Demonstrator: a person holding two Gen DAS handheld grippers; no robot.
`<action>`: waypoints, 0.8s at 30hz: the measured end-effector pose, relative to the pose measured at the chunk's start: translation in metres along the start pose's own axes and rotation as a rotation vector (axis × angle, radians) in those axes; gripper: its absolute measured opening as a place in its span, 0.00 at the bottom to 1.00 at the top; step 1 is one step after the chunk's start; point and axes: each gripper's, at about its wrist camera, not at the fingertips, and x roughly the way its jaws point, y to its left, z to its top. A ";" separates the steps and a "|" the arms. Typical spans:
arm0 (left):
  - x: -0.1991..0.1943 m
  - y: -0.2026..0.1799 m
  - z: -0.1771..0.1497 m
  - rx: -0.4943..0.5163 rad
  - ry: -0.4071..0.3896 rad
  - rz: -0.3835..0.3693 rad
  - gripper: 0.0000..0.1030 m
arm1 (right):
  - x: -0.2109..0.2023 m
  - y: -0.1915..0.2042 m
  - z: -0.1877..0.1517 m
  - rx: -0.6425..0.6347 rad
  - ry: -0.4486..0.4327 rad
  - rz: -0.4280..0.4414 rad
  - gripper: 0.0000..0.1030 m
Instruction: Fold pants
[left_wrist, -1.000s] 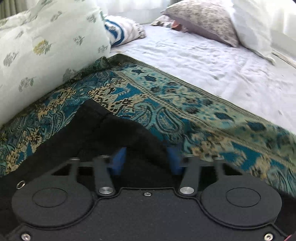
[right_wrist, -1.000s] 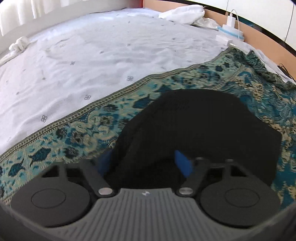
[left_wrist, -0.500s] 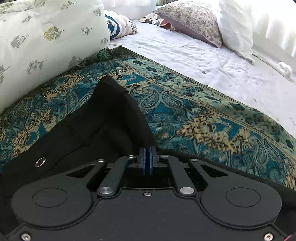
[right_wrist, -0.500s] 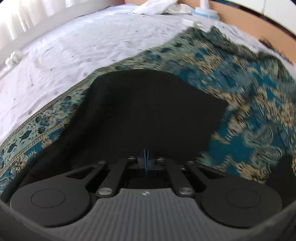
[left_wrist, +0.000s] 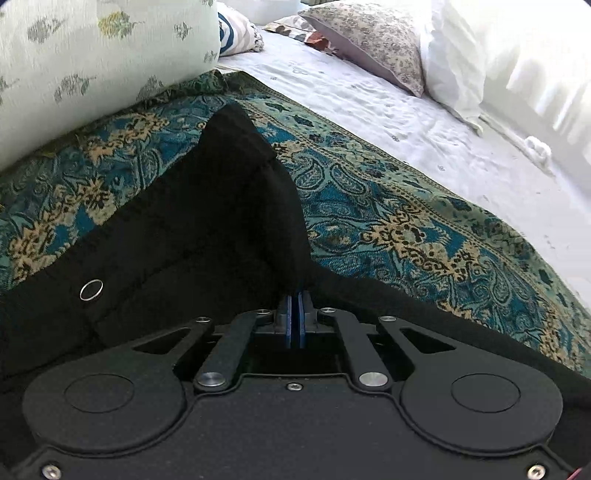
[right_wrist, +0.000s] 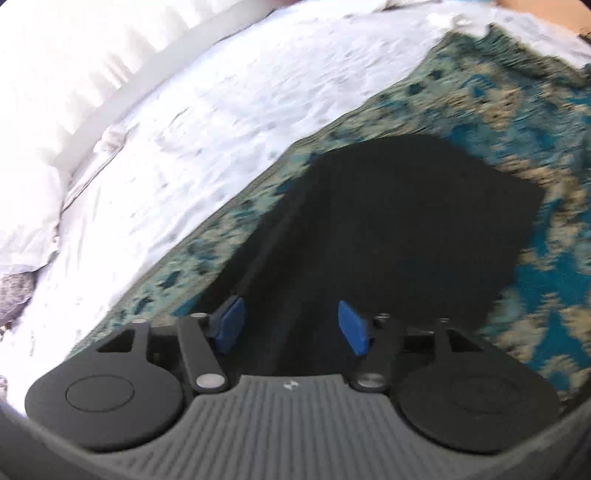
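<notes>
Two tongs on one garment. Left tongs (left_wrist: 295, 314): blue pads pressed together, clamped on a pinched ridge of the black pants (left_wrist: 192, 229), probably to lift that edge for a fold. Right tongs (right_wrist: 291, 325): pads well apart, holding nothing, poised just above the pants (right_wrist: 406, 229); contact unclear in the blurred view. Pants lie spread on the patterned blanket (left_wrist: 406, 221), which covers the near side of the bed (left_wrist: 424, 122); a floral pillow (left_wrist: 92, 55) rests on the blanket's far edge.

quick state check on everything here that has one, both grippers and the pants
left gripper: shut, pinching a raised fold of the black pants
right gripper: open, fingers apart over the pants, gripping nothing
black pants: lying on the patterned throw, one part pulled up into a peak
</notes>
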 end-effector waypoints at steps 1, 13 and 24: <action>0.000 0.004 -0.001 -0.004 0.001 -0.020 0.06 | 0.007 0.008 0.001 0.010 0.017 0.006 0.74; 0.005 0.022 -0.002 0.032 0.005 -0.129 0.06 | 0.072 0.089 -0.017 -0.045 0.002 -0.147 0.59; -0.033 0.022 -0.007 0.074 -0.065 -0.169 0.04 | -0.014 0.063 -0.040 -0.214 -0.170 -0.145 0.04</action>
